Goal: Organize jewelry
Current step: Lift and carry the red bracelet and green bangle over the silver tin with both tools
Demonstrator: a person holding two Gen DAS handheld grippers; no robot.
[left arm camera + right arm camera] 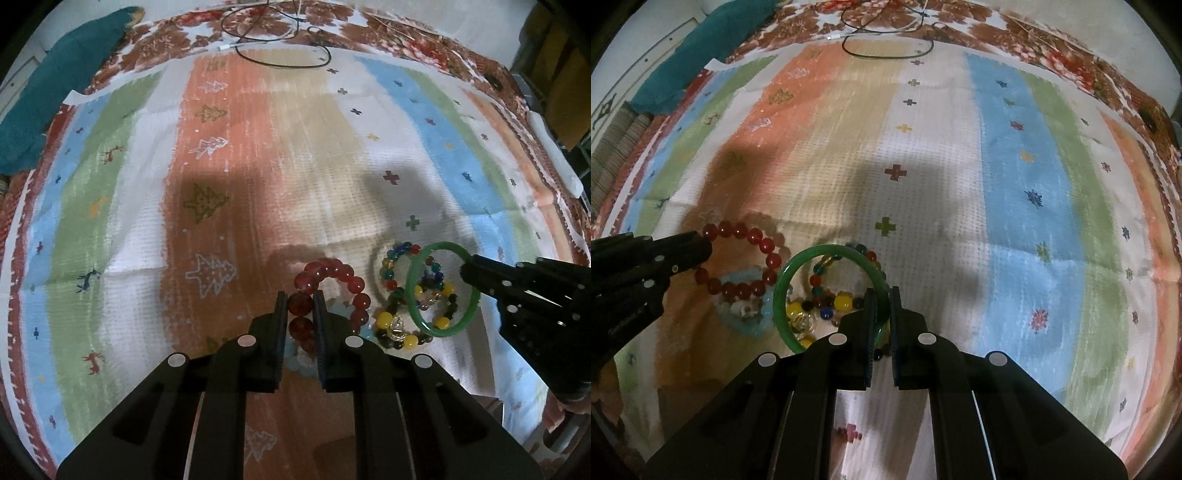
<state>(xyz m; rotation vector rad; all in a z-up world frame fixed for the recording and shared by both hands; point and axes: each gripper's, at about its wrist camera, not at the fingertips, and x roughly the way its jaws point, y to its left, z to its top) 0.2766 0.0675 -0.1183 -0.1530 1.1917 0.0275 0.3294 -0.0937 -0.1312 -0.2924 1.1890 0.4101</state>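
Note:
My left gripper (300, 298) is shut on a red bead bracelet (343, 271), its beads pinched between the jaws; the bracelet also shows in the right wrist view (753, 236). My right gripper (882, 295) is shut on a green bangle (798, 266), held tilted over the pile; the bangle shows in the left wrist view (417, 291) too. Under the bangle lie a multicolour bead bracelet (397, 254) and a yellow and dark bead bracelet (408, 341). A pale blue bead bracelet (753, 321) lies under the red one.
All sits on a striped cloth (258, 147) in orange, white, blue and green. A black cable (288, 55) loops at the far edge. A teal cloth (55, 81) lies at the far left. A white object (554, 155) lies at the right edge.

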